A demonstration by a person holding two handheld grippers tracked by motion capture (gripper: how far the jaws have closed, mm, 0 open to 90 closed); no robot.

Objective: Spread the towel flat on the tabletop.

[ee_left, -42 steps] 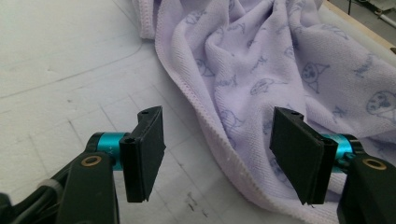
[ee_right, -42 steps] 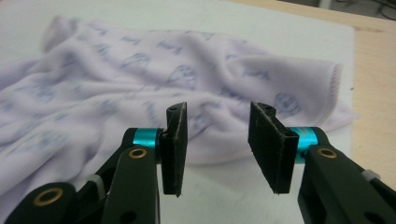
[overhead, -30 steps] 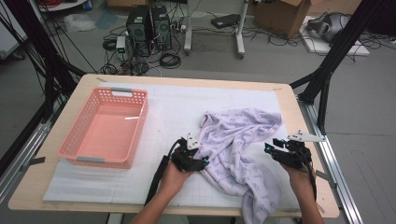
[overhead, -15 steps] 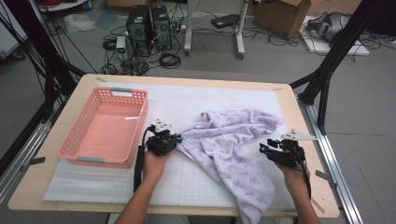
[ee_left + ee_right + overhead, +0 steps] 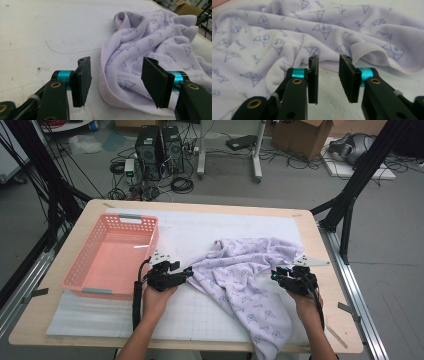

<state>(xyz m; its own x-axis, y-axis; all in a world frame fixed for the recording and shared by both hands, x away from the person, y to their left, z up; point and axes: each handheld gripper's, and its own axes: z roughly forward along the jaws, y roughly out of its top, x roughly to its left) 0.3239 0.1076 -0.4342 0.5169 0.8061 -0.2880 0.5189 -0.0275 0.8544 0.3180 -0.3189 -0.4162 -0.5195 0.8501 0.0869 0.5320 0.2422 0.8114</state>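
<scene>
A lavender towel (image 5: pixel 240 270) printed with small blue figures lies crumpled on the right half of the white mat (image 5: pixel 200 312). Its near end hangs over the table's front edge. My left gripper (image 5: pixel 189 270) is at the towel's left corner. In the left gripper view its jaws (image 5: pixel 116 82) have just been opening, and the hemmed corner of the towel (image 5: pixel 140 45) lies loose between them, nearer the right pad. My right gripper (image 5: pixel 275 276) sits at the towel's right side. Its jaws (image 5: pixel 328 77) have just been closing to a narrow gap over bare mat, just short of the towel's hem (image 5: pixel 287 32).
An empty pink plastic basket (image 5: pixel 150 245) stands on the left of the mat, close beside my left gripper. Black frame legs stand at both table sides. Computers, cables and boxes lie on the floor beyond the far edge.
My left gripper has pulled the towel's left corner toward the basket, stretching the cloth flatter, and has since let it go. My right gripper has barely moved and its jaws have narrowed.
</scene>
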